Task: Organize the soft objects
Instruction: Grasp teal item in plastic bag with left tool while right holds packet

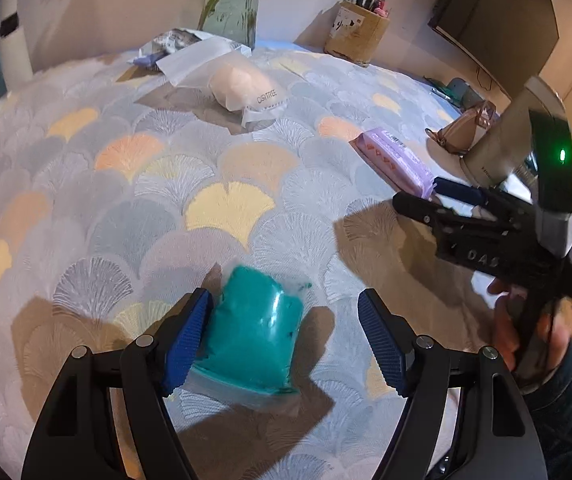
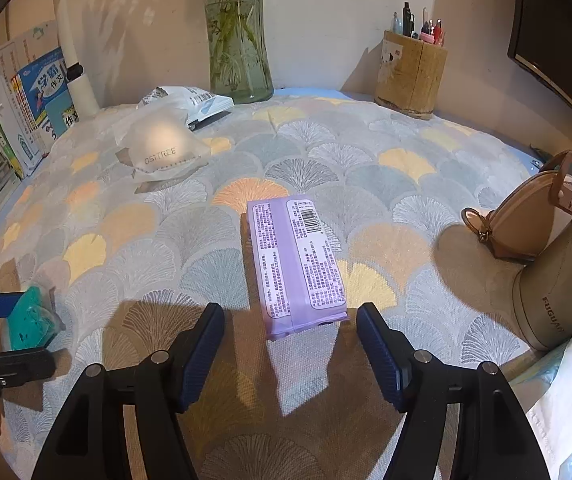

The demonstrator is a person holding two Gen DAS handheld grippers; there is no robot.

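Note:
A teal soft item in a clear bag (image 1: 254,336) lies on the patterned tablecloth between the fingers of my open left gripper (image 1: 286,316); the left finger is at its side. It also shows in the right wrist view (image 2: 31,318). A purple tissue pack (image 2: 296,264) lies just ahead of my open right gripper (image 2: 290,328), and shows in the left wrist view (image 1: 396,156). A white bagged soft item marked OSITREE (image 2: 161,148) sits further back, also in the left wrist view (image 1: 245,88). The right gripper (image 1: 418,196) shows at the right of the left wrist view.
A glass vase (image 2: 239,52) and a pen holder (image 2: 410,74) stand at the back. Books (image 2: 17,112) lean at the left. A tan purse (image 2: 526,220) and a beige cylinder (image 2: 562,284) stand at the right. A white packet (image 2: 187,102) lies by the vase.

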